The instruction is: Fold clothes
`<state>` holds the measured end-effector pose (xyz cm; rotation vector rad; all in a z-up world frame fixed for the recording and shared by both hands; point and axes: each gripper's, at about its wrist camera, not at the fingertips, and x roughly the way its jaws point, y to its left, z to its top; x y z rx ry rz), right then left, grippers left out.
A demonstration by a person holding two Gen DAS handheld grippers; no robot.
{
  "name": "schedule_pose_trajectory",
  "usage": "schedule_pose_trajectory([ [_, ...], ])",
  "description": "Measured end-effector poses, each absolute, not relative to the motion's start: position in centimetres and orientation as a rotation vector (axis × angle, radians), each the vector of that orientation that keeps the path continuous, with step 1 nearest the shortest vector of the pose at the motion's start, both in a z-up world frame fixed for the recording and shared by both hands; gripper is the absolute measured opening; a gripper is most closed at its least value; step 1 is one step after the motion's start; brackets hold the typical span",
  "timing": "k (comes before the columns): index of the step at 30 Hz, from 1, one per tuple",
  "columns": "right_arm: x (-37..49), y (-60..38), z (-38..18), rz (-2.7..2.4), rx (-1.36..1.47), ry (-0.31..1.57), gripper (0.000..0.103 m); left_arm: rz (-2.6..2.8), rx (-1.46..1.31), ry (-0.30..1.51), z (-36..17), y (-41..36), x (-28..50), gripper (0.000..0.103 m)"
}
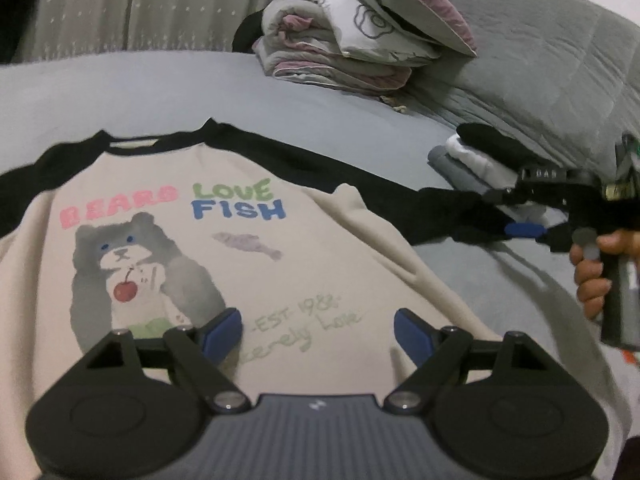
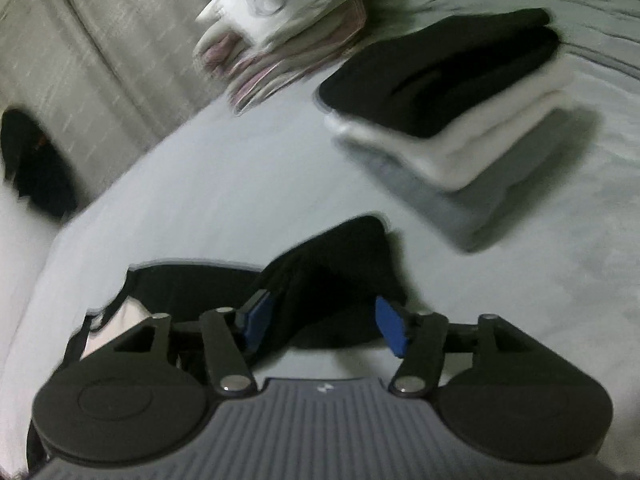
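Note:
A cream T-shirt point(image 1: 248, 248) with black raglan sleeves and a bear print reading "BEARS LOVE FISH" lies flat, front up, on the pale blue bed. My left gripper point(image 1: 318, 334) hovers open over the shirt's lower part, with nothing between its blue pads. The shirt's black right sleeve point(image 1: 420, 208) stretches out to the right. My right gripper point(image 1: 516, 216), held by a hand point(image 1: 592, 276), is at that sleeve's end. In the right wrist view the right gripper point(image 2: 325, 322) stands open, its fingers wide apart with the black sleeve point(image 2: 332, 268) lying between them.
A small stack of folded clothes point(image 1: 480, 156) point(image 2: 440, 112), black over white over grey, sits just beyond the sleeve. A folded floral quilt point(image 1: 340, 40) point(image 2: 280, 40) lies at the back. A grey quilted blanket point(image 1: 540, 60) fills the far right, with a curtain point(image 1: 120, 0) behind the bed.

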<state>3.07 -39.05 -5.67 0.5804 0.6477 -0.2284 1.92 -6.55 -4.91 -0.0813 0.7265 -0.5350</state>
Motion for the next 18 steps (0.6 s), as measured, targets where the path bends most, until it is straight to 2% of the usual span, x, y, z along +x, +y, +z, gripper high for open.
schedule_pose_trajectory([
  [9, 3.7, -40.8, -6.8, -0.336, 0.633, 0.542, 0.063, -0.525, -0.101, 0.737, -5.1, -6.4, 2.3, 0.084],
  [10, 3.9, -40.6, -6.9, -0.333, 0.62, 0.531, 0.059, -0.526, -0.095, 0.735, -5.2, -6.4, 2.3, 0.084],
  [11, 4.0, -40.3, -6.9, -0.326, 0.601, 0.528, 0.046, -0.525, -0.084, 0.733, -5.2, -6.5, 2.2, 0.084],
  [12, 4.0, -40.0, -6.8, -0.321, 0.58, 0.531, 0.042, -0.524, -0.073, 0.731, -5.1, -6.6, 2.1, 0.084],
  [14, 3.9, -39.5, -6.5, -0.319, 0.542, 0.539, 0.039, -0.519, -0.053, 0.731, -5.0, -6.5, 2.1, 0.084],
  [18, 3.7, -39.4, -5.6, -0.277, 0.531, 0.591, 0.041, -0.452, -0.03, 0.739, -4.0, -4.5, 2.0, 0.084],
])
